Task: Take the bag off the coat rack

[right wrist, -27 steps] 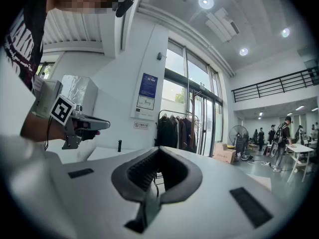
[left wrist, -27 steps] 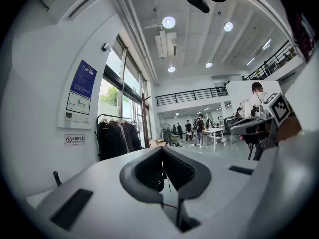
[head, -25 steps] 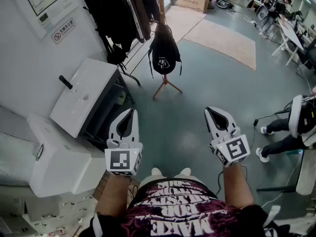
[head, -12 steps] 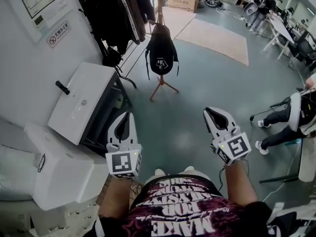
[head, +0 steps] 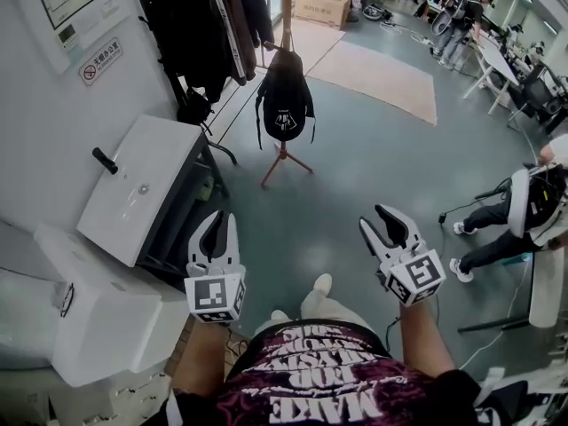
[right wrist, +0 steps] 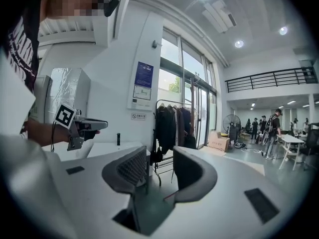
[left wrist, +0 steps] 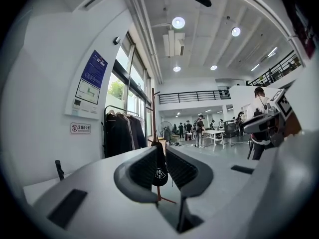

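While the black fabric bag hangs on the slim wooden coat rack, the left claw and right claw, well short of that rack, are opening, both empty.

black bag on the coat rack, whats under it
Under the black bag the pole of the coat rack runs down to splayed legs on the grey floor. The stretch of pole behind the bag is covered.
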Action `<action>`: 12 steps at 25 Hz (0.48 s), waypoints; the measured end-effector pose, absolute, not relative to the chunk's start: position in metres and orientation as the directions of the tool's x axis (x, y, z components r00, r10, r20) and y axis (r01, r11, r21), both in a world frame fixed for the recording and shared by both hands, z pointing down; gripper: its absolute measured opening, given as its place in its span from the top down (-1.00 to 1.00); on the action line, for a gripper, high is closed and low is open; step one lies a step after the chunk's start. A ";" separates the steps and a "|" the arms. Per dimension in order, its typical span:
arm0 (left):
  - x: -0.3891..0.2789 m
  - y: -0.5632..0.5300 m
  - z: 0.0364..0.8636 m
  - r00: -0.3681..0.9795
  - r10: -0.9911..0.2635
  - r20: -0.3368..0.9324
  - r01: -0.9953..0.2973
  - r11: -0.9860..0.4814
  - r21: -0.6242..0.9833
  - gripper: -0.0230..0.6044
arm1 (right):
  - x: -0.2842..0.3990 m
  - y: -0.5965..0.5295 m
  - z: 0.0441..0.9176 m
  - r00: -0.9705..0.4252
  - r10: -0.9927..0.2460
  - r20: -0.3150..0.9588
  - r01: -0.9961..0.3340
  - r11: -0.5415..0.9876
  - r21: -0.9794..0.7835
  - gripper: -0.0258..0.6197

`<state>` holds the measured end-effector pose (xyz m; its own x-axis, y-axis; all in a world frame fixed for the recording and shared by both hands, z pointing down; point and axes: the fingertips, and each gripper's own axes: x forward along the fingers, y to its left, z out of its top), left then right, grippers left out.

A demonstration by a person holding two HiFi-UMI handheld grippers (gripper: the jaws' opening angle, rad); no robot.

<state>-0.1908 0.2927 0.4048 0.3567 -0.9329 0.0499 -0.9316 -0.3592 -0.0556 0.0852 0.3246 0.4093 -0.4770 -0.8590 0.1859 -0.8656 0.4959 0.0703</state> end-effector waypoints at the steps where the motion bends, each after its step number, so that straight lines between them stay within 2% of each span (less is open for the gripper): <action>1: -0.188 0.290 0.406 0.363 -0.930 0.052 -0.929 -0.365 -0.055 0.77 | 0.088 0.322 0.409 -0.472 -0.862 0.183 -0.869 0.490 0.067 0.40; 5: -0.174 0.273 0.411 0.390 -0.918 0.068 -0.917 -0.394 -0.063 0.67 | 0.097 0.304 0.410 -0.467 -0.868 0.169 -0.874 0.482 0.057 0.39; 8: -0.158 0.255 0.425 0.442 -0.887 0.132 -0.890 -0.452 -0.055 0.47 | 0.103 0.284 0.418 -0.478 -0.862 0.168 -0.870 0.491 0.045 0.39; 12: -0.146 0.229 0.427 0.465 -0.875 0.134 -0.882 -0.472 -0.020 0.46 | 0.110 0.251 0.428 -0.506 -0.842 0.187 -0.857 0.515 -0.005 0.39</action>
<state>-0.1457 0.2291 0.4267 0.4651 -0.8750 0.1343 -0.8816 -0.4716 -0.0200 0.1100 0.2506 0.4284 -0.5064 -0.8419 0.1866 -0.8574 0.5146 -0.0050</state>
